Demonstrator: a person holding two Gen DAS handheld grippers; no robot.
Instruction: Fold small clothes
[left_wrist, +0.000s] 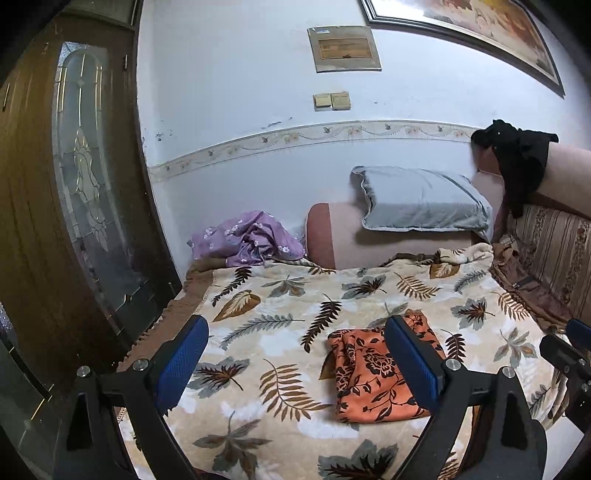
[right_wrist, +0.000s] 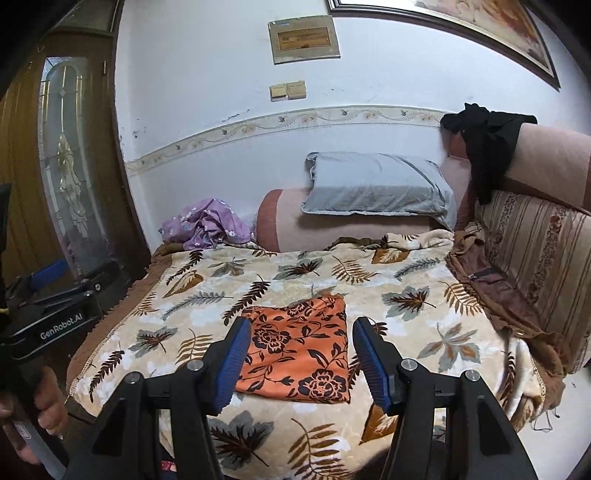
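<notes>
Orange floral cloth (right_wrist: 299, 354) sits folded into a neat rectangle on the leaf-print blanket (right_wrist: 369, 288). Both tongs hang above it holding nothing, left tongs (left_wrist: 295, 354) wide, right tongs (right_wrist: 299, 354) about half open

My left gripper (left_wrist: 297, 354) hangs above a bed, its blue-padded jaws spread wide with nothing between them. Below lies a leaf-print blanket (left_wrist: 258, 302). On it rests a folded orange cloth with dark flowers (left_wrist: 365, 380), partly hidden behind my right-side finger. Farther back, a crumpled purple garment (left_wrist: 247, 240) lies near a grey pillow (left_wrist: 421, 199).
</notes>
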